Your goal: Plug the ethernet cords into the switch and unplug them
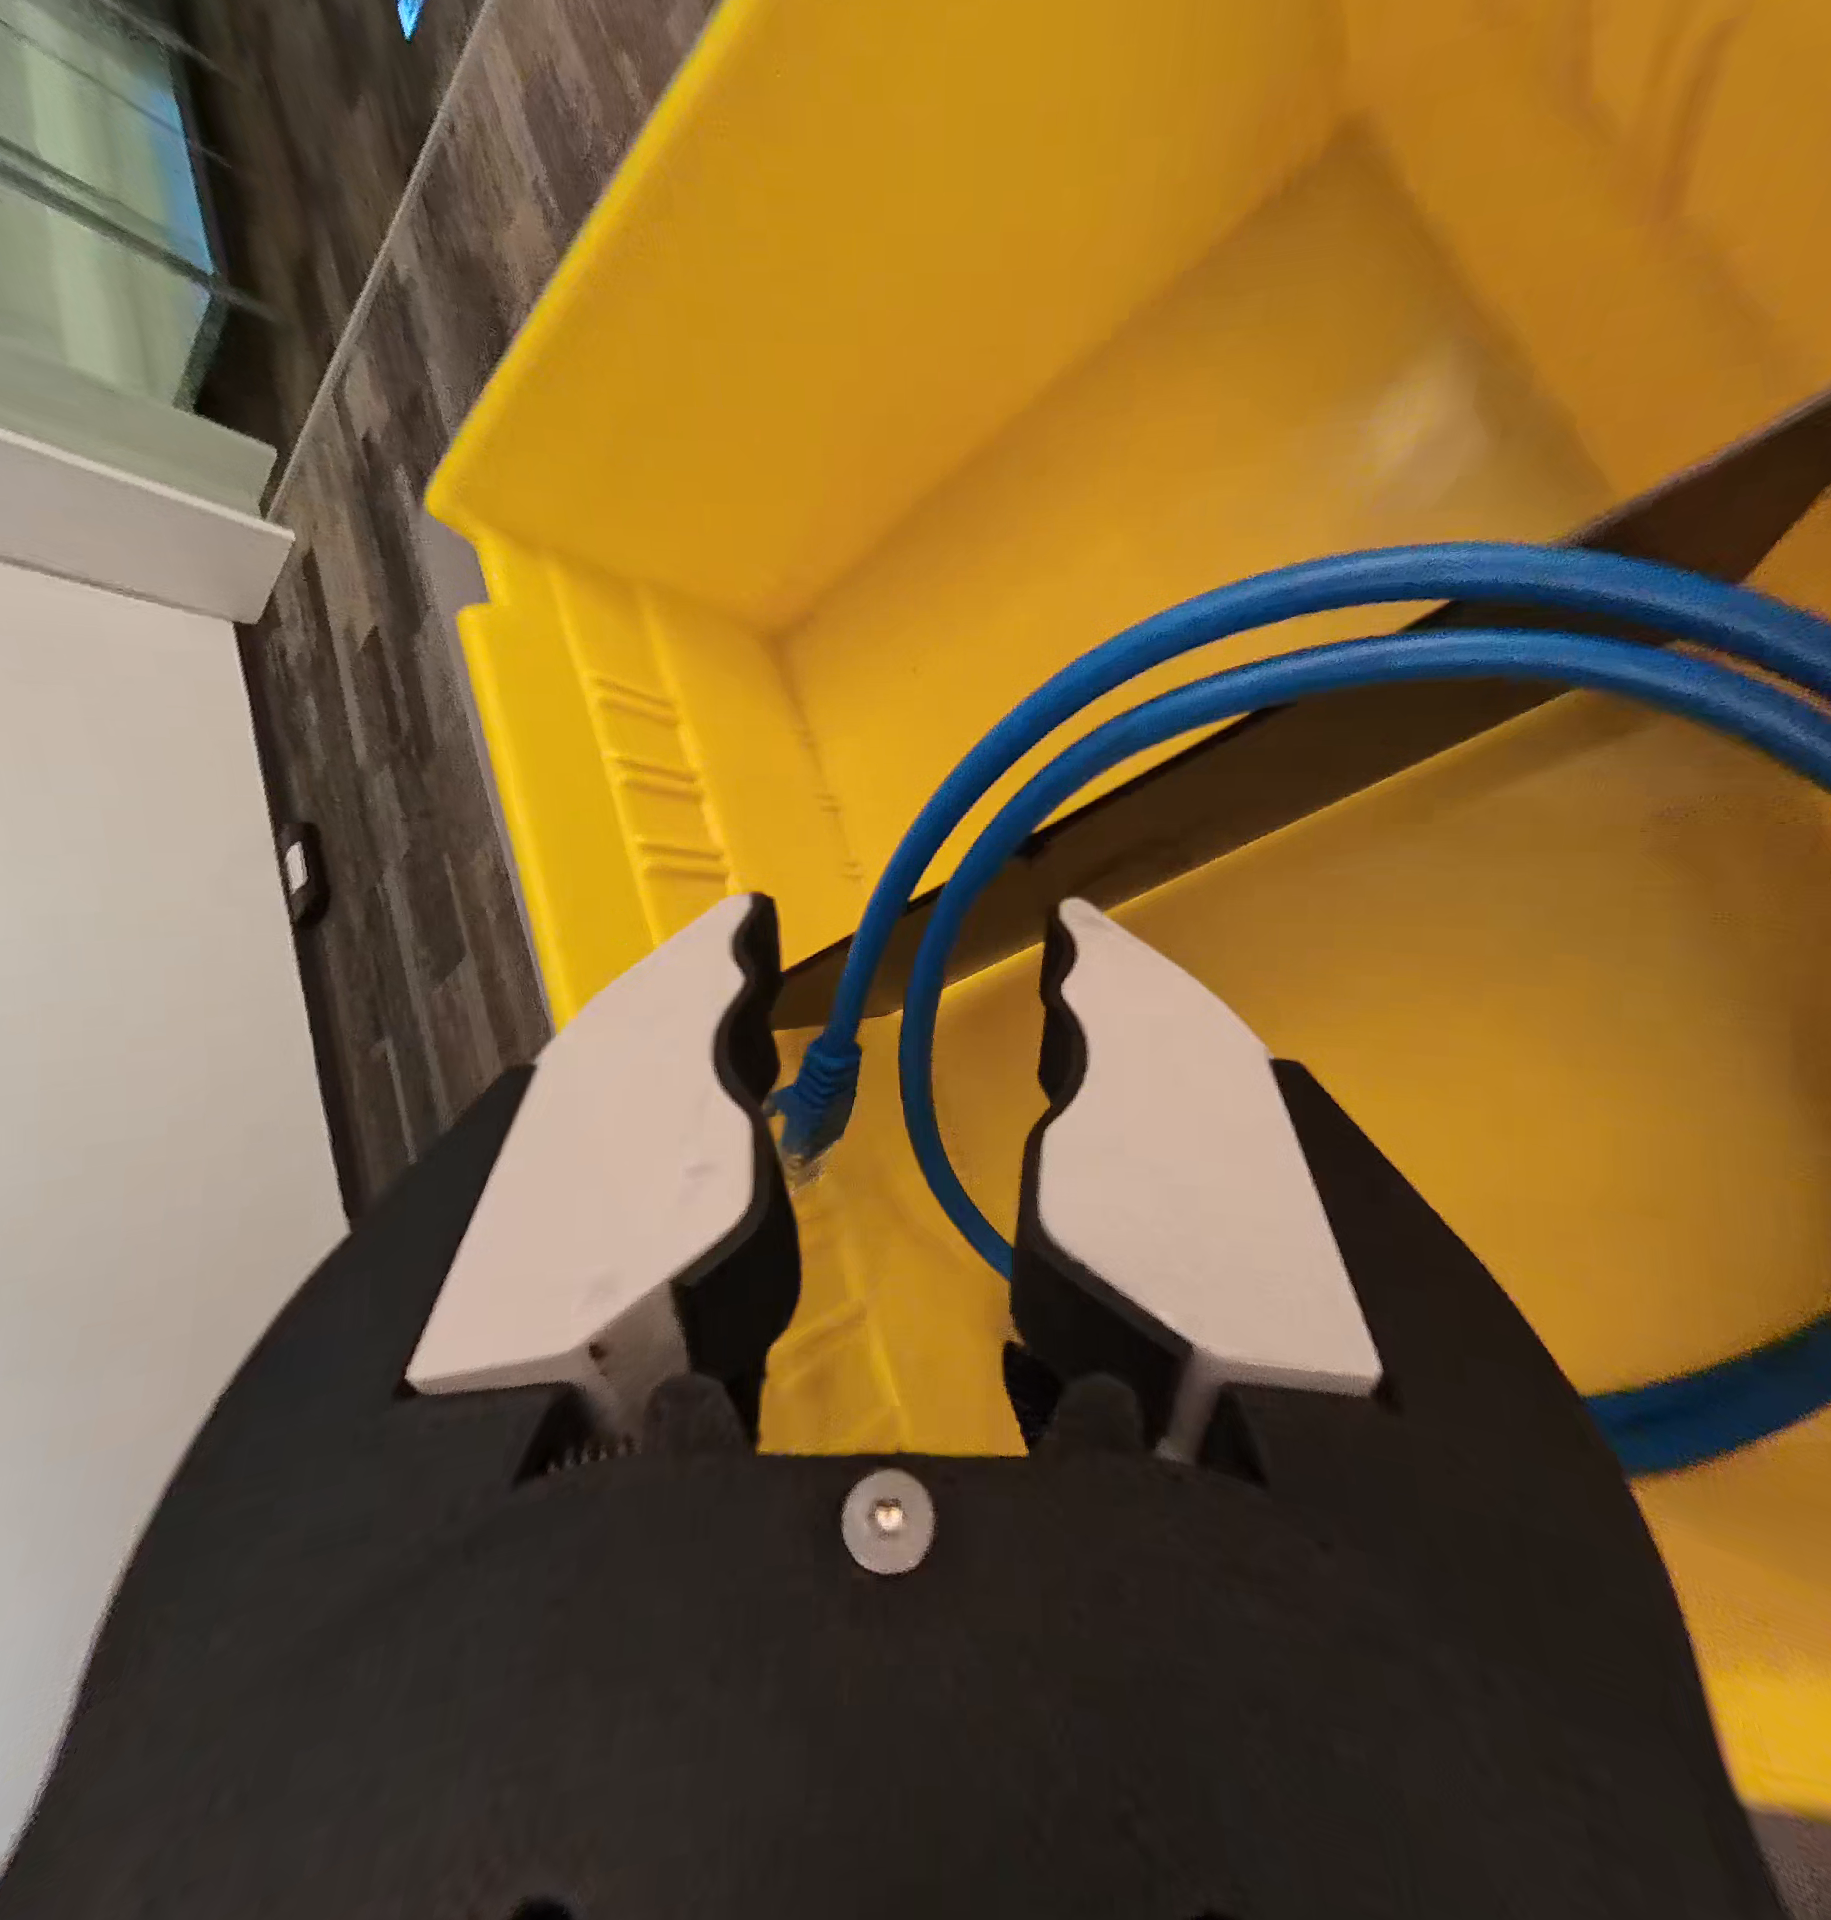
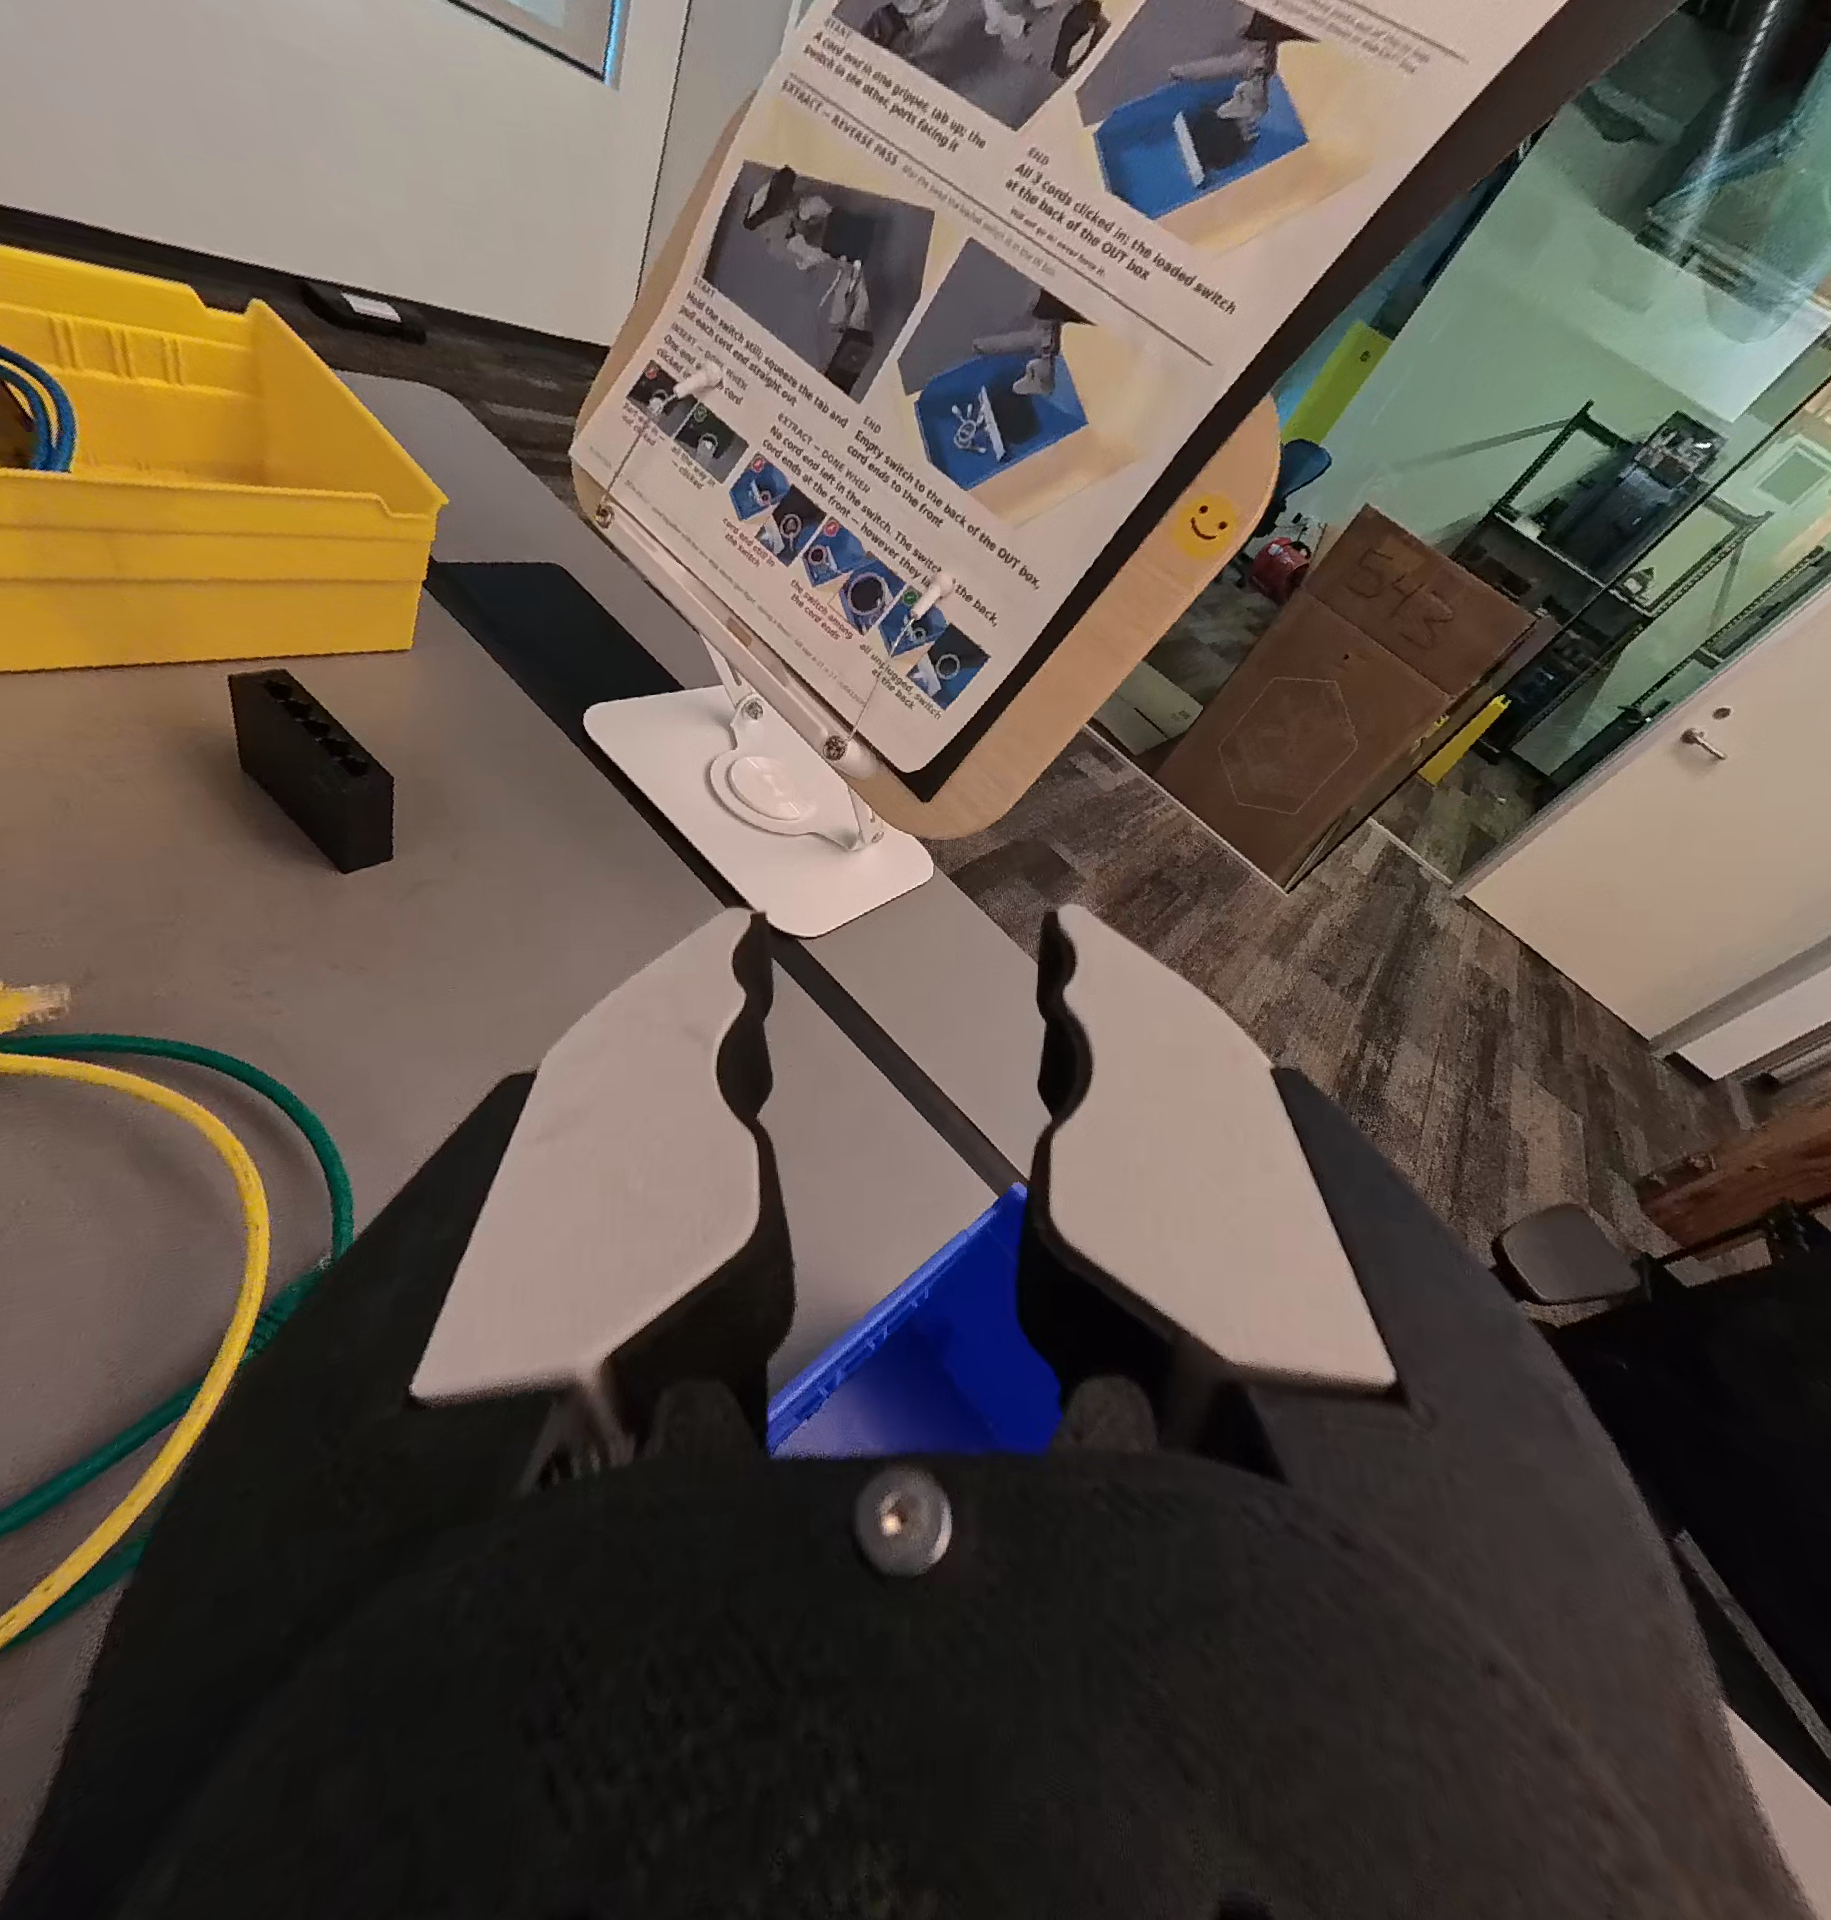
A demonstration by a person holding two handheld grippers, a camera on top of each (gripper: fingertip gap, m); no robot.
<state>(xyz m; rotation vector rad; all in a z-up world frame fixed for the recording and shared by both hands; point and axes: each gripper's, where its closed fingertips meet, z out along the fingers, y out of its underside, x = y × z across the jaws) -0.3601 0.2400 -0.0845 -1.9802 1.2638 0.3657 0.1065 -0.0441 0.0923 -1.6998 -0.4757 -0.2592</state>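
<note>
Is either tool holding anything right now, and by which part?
Nothing held. Left tool is open around the blue cord's plug end; right tool is open, empty.

Grey table (image 2: 537, 935): yellow bin (image 2: 194, 540), black switch (image 2: 313, 769), white stand (image 2: 776, 821), cords (image 2: 236, 1226).

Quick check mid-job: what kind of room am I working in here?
Likely an office or lab workspace: a grey table, glass partition walls with shelving behind them, patterned carpet, and an instruction sheet on a stand.
</note>
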